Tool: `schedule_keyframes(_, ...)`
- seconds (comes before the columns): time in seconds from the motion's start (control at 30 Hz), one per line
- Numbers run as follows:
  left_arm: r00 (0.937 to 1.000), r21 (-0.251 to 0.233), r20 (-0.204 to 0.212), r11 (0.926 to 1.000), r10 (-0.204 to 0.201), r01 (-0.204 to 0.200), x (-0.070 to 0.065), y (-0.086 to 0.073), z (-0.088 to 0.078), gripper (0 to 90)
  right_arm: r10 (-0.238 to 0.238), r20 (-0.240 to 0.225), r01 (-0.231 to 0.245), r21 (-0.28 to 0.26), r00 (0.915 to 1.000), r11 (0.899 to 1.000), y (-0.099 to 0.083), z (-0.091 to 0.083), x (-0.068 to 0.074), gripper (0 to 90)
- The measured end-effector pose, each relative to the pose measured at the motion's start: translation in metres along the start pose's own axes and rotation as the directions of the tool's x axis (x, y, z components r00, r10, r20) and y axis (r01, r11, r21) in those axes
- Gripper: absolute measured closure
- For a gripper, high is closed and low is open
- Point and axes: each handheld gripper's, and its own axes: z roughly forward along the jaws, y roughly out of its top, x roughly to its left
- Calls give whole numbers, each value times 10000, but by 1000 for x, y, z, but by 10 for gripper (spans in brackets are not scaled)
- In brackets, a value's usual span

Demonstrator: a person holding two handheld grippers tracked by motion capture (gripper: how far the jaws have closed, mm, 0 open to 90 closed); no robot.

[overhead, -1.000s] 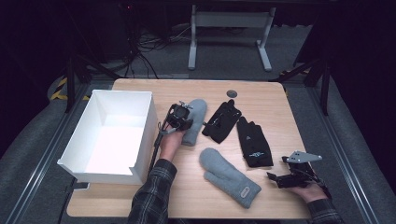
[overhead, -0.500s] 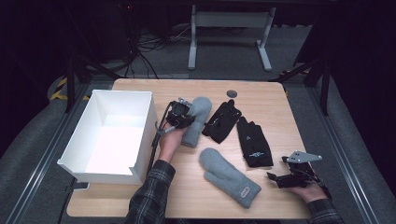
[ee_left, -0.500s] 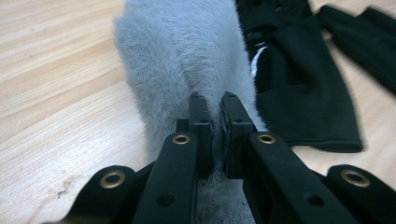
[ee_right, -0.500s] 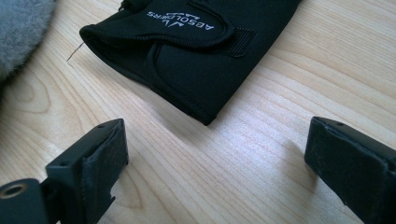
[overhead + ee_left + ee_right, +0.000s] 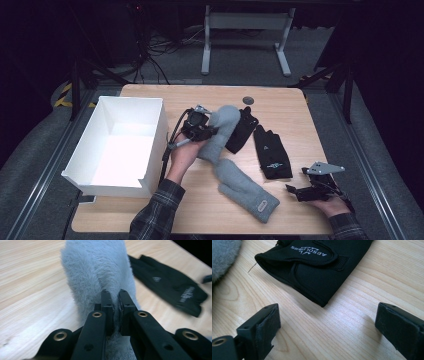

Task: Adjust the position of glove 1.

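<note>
The white box (image 5: 118, 145) holds nothing — left claw (image 5: 206, 131) pinches the grey mitten (image 5: 220, 132) (right claw (image 5: 295, 192) spread).

**Hidden and cut off**

In the left gripper view the grey mitten (image 5: 96, 272) runs off the top edge, and its pinched part is hidden behind the jaws. The black glove (image 5: 172, 287) at right is blurred. In the right gripper view another black glove (image 5: 317, 267) is cut off at the top, and a second mitten (image 5: 223, 256) at the left edge.
</note>
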Motion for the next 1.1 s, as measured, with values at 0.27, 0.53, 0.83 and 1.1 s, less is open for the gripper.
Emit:
schedule_keyframes(0.27, 9969, 184, 639, 9987, 469, -482, -32, -11, -5, 856, -3, 0, 3, 10, 10000, 10000, 0, 0, 0, 64)
schedule_keyframes(0.53, 9851, 261, 1584, 9971, 668, -718, -65, -28, -7, 856, -8, 0, 8, 14, 10000, 10000, 0, 0, 0, 69)
schedule_keyframes(0.83, 9753, 535, 2052, 9941, 817, -945, -84, -52, 2, 855, 19, -456, -18, 9, 9990, 10000, 11, -10, 3, 222)
schedule_keyframes(1.1, 9715, 796, 2181, 9904, 934, -1131, -82, -68, 14, 757, -123, -597, 95, -483, 9981, 9988, 24, -21, 8, 295)
